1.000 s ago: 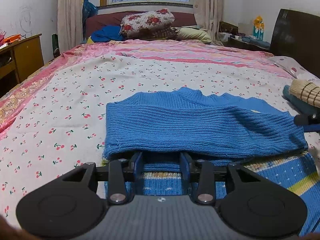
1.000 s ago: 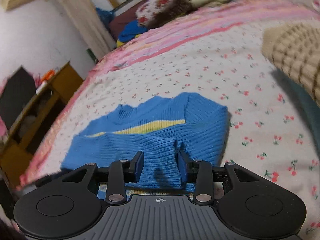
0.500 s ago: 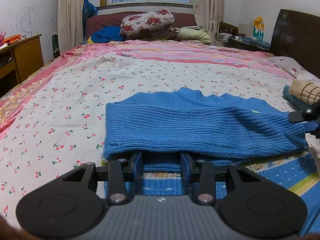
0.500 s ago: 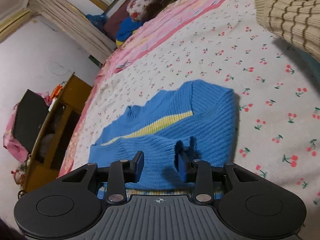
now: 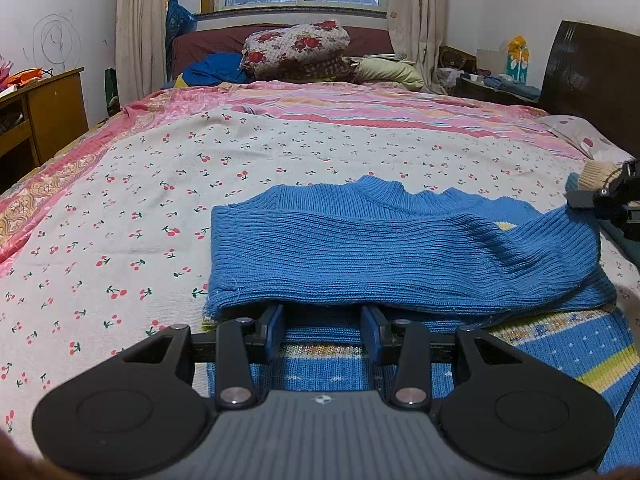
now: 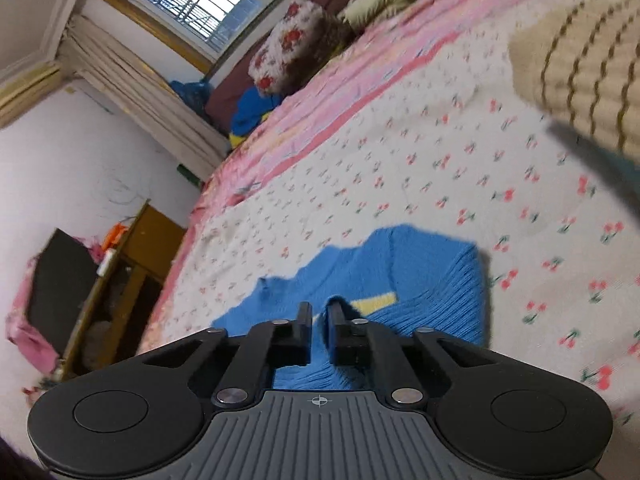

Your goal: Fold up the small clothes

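Note:
A blue knit sweater [image 5: 380, 248] with a yellow stripe lies on the cherry-print bed sheet [image 5: 160, 200], one sleeve folded across its body. My left gripper [image 5: 322, 312] rests on the patterned lower part of the sweater. Its jaws stand apart and the tips are hidden under the edge of the folded sleeve. In the right wrist view my right gripper [image 6: 319, 312] is shut on the sweater [image 6: 436, 280], with blue knit pinched between its pads. The left wrist view shows the right gripper [image 5: 580, 202] holding the sleeve's right end raised off the bed.
A beige striped knit garment [image 6: 580, 68] lies on the bed to the right of the sweater. Floral pillows and bedding [image 5: 296, 48] are piled at the far end under the window. A wooden desk [image 5: 44, 108] stands left of the bed and a dark headboard [image 5: 592, 68] on the right.
The right gripper's jaws have closed from apart onto the blue knit, and its view has rolled. The sleeve's right end now rises toward it. The left gripper has not moved.

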Tool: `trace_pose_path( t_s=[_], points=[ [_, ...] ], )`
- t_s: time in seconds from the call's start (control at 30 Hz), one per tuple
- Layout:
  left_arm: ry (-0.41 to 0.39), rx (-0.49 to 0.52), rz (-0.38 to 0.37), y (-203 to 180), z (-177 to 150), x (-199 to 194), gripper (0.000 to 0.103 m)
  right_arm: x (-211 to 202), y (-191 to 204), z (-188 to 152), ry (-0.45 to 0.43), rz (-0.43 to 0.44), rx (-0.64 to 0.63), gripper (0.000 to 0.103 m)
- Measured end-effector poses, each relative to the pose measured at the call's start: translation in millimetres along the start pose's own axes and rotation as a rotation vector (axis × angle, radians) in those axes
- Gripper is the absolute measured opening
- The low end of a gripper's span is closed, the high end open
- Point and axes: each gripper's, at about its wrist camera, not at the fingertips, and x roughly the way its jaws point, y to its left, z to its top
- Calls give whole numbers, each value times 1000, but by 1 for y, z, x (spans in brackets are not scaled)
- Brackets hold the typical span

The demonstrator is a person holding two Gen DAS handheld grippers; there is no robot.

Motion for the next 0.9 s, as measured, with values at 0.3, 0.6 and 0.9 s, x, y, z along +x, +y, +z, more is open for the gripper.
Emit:
trace_pose_path(
  t_s=[0.3,0.6,0.9],
  points=[
    [-1,2,3,-1,-1,0,46,9,-12,-10,96,15,-22,11],
    [-55,-26,-9,2,3,-10,46,22,-5,-2,85,-6,-10,4],
    [-16,-60,36,11,16,11,48,11,7,-9,14,-175,-189,3]
  ],
)
